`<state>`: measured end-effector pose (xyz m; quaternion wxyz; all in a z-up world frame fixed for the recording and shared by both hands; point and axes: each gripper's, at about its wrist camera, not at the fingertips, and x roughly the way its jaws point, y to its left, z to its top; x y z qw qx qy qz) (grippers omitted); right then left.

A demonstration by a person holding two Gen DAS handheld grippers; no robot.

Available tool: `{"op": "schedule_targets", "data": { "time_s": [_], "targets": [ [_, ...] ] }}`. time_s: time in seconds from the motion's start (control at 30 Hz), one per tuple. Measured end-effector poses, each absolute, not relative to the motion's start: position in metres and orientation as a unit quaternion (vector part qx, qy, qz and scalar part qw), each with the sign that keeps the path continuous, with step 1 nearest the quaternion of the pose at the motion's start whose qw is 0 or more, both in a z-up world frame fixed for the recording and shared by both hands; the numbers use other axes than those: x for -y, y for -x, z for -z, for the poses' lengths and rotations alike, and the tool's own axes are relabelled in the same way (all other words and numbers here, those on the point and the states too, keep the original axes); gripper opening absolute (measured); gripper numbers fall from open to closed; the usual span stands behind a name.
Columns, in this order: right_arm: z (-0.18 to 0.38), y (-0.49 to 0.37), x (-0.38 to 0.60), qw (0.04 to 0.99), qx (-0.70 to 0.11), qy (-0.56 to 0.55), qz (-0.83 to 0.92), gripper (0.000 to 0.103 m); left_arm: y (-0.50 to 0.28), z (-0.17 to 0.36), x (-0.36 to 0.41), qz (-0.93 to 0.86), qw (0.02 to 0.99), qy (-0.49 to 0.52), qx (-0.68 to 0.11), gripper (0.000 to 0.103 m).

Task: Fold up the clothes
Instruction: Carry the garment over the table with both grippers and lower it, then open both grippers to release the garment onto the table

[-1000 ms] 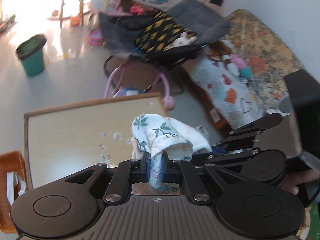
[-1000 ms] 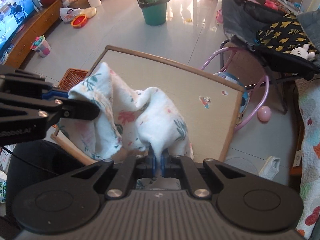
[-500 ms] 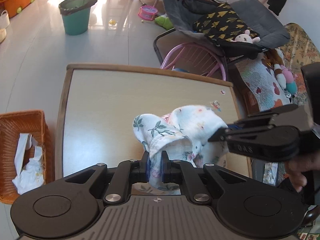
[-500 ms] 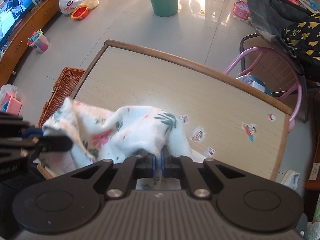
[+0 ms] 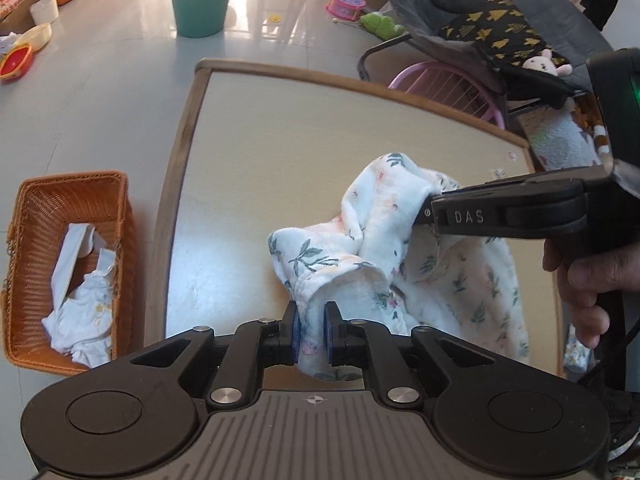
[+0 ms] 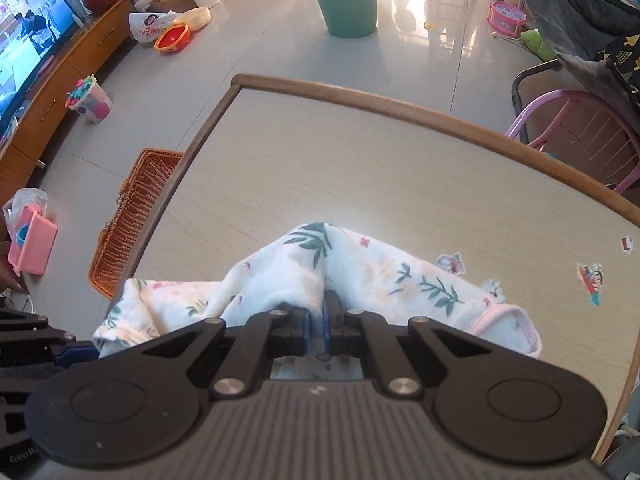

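A white floral garment (image 5: 380, 240) lies bunched on the near part of the beige table (image 5: 280, 140). My left gripper (image 5: 312, 320) points steeply down with a fold of the garment between its blue pads; its jaws are opening, and the cloth still fills the gap. In the right wrist view my right gripper (image 6: 316, 320) is shut on another fold of the garment (image 6: 360, 268), which spreads over the table (image 6: 360, 160). From the left wrist view the right gripper (image 5: 432, 204) reaches in from the right, held by a hand (image 5: 588, 280).
An orange wicker basket (image 5: 68, 264) with white clothes stands on the floor left of the table. A green bin (image 5: 200, 4) and toys lie on the floor beyond. A pink-framed chair (image 5: 448, 84) stands at the table's far right corner. Stickers (image 6: 592, 276) dot the tabletop.
Both grippers have come down toward the table with the garment, which now rests spread on the tabletop. The left jaws stand slightly wider around the cloth.
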<state>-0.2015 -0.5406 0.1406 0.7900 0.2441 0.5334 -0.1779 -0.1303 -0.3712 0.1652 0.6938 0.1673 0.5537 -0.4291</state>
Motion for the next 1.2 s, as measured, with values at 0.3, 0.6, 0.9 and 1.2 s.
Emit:
{"op": "schedule_targets", "data": {
  "time_s": [0.3,0.6,0.9,1.2],
  "targets": [
    [-0.128,0.198,0.534,0.785,-0.531,-0.254,0.196,0.007,0.137,-0.145,0.363,0.406,0.697,-0.157,-0.570,0.014],
    [-0.140,0.199,0.525,0.817,-0.482,-0.240,0.206,0.019,0.144,-0.128,0.357,0.382,0.697,-0.143,-0.590,0.017],
    [-0.205,0.247,0.522,0.847,-0.417,-0.231,0.237,0.049,0.141,-0.125,0.343,0.361,0.715,-0.125,-0.586,0.020],
    [-0.210,0.321,0.518,0.832,-0.413,-0.204,0.309,0.051,0.144,-0.123,0.314,0.338,0.727,-0.084,-0.592,0.038]
  ]
}}
